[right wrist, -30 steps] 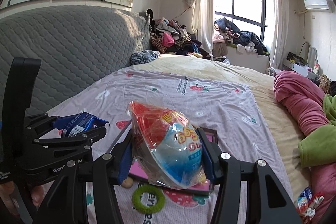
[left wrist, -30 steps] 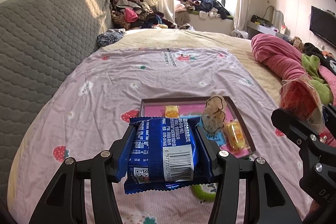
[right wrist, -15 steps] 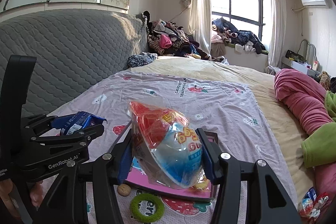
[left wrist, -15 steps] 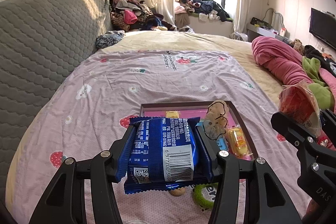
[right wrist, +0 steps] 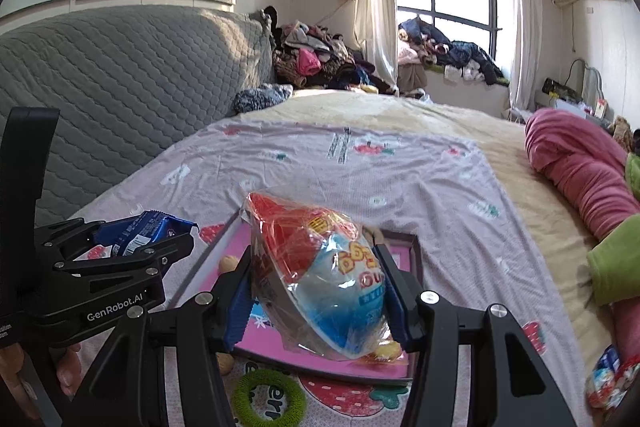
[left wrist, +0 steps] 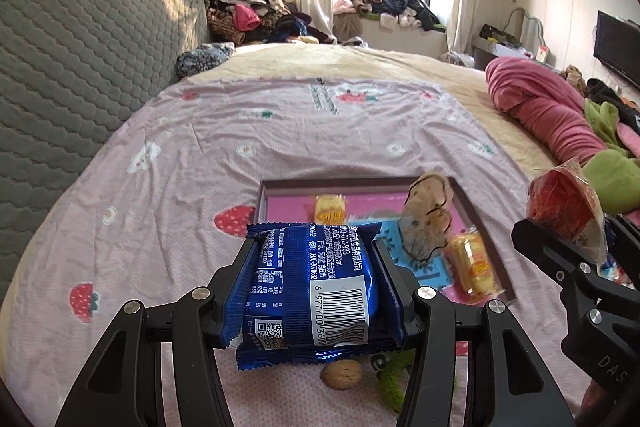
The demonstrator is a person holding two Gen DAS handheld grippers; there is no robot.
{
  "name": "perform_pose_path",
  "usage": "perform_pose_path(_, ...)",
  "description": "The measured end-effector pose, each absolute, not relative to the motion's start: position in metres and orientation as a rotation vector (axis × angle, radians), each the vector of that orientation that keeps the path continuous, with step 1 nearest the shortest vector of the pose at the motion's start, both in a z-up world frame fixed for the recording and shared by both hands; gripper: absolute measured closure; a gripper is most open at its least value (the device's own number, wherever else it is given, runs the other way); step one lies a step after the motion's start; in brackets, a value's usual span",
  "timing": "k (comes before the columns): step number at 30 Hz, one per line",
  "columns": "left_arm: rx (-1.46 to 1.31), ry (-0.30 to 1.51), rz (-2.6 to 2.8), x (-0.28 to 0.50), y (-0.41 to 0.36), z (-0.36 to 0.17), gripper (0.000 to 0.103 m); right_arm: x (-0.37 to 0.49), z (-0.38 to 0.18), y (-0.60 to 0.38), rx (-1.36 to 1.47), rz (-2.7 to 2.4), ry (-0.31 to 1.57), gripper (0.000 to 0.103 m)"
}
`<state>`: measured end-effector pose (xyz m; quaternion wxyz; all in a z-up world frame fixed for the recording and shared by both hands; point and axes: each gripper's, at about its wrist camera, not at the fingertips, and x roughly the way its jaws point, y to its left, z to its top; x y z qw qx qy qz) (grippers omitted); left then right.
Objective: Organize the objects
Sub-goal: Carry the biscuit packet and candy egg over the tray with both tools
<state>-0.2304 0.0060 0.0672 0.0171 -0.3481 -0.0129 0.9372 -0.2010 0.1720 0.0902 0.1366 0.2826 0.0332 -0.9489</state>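
Note:
My left gripper (left wrist: 316, 267) is shut on a blue snack packet (left wrist: 316, 287) with a barcode, held above the bed in front of a pink tray (left wrist: 288, 205). My right gripper (right wrist: 318, 279) is shut on a red and blue bagged snack (right wrist: 320, 279) above the same tray (right wrist: 272, 343). The tray holds two small yellow wrapped cakes (left wrist: 470, 263) and a brown crumpled packet (left wrist: 426, 215). The left gripper and its blue packet (right wrist: 136, 231) show at the left of the right wrist view. The bagged snack (left wrist: 564, 203) shows at the right of the left wrist view.
A walnut (left wrist: 342, 375) and a green ring (right wrist: 268, 399) lie on the strawberry-print sheet (left wrist: 280, 131) in front of the tray. A grey quilted headboard (left wrist: 80, 59) stands on the left. Pink and green bedding (left wrist: 552, 111) is piled on the right. Small packets (right wrist: 608, 375) lie at the far right.
Both grippers have pulled back and risen slightly with their packets still held. The tray now looks farther off, and the walnut and green ring have come into view below.

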Motion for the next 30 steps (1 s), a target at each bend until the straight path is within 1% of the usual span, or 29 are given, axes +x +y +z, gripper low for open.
perform_pose_path(5,-1.107,-0.02,2.915,-0.238,0.002,0.041,0.046,-0.213,0.058,0.174,0.869,-2.725,0.039,0.047)
perform_pose_path(10,-1.163,-0.027,2.901,-0.257,-0.005,0.012,0.046,-0.232,0.025,0.175,0.932,-2.716,0.05,0.047)
perform_pose_path(15,-1.198,-0.035,2.873,-0.269,-0.009,-0.003,0.046,-0.245,0.002,0.176,0.993,-2.71,0.08,0.047)
perform_pose_path(30,-1.269,-0.01,2.863,-0.275,-0.007,-0.02,0.046,-0.253,-0.016,0.172,1.044,-2.685,0.11,0.047)
